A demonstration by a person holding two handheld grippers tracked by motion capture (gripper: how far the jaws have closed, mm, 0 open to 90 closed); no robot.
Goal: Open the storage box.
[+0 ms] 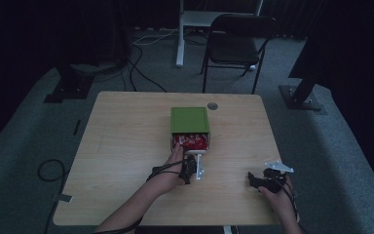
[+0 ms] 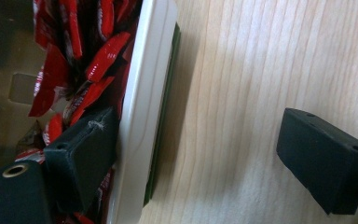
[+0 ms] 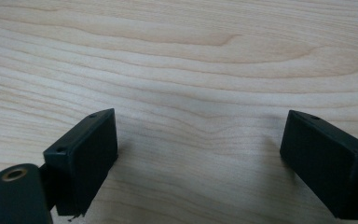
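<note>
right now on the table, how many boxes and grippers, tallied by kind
green box, with red packets at its open white front: 1
left gripper, one jaw inside the box front, open: 1
right gripper, jaws open over bare table: 1
total: 3

A: The high view is dim; the room around the pale wooden surface (image 1: pixel 126 146) falls into near-black, with soft detail throughout.

B: Both gripper views are bright and evenly lit. Soft shadows lie beside the white-rimmed green box (image 2: pixel 144 112); the nearest black parts blur.
</note>
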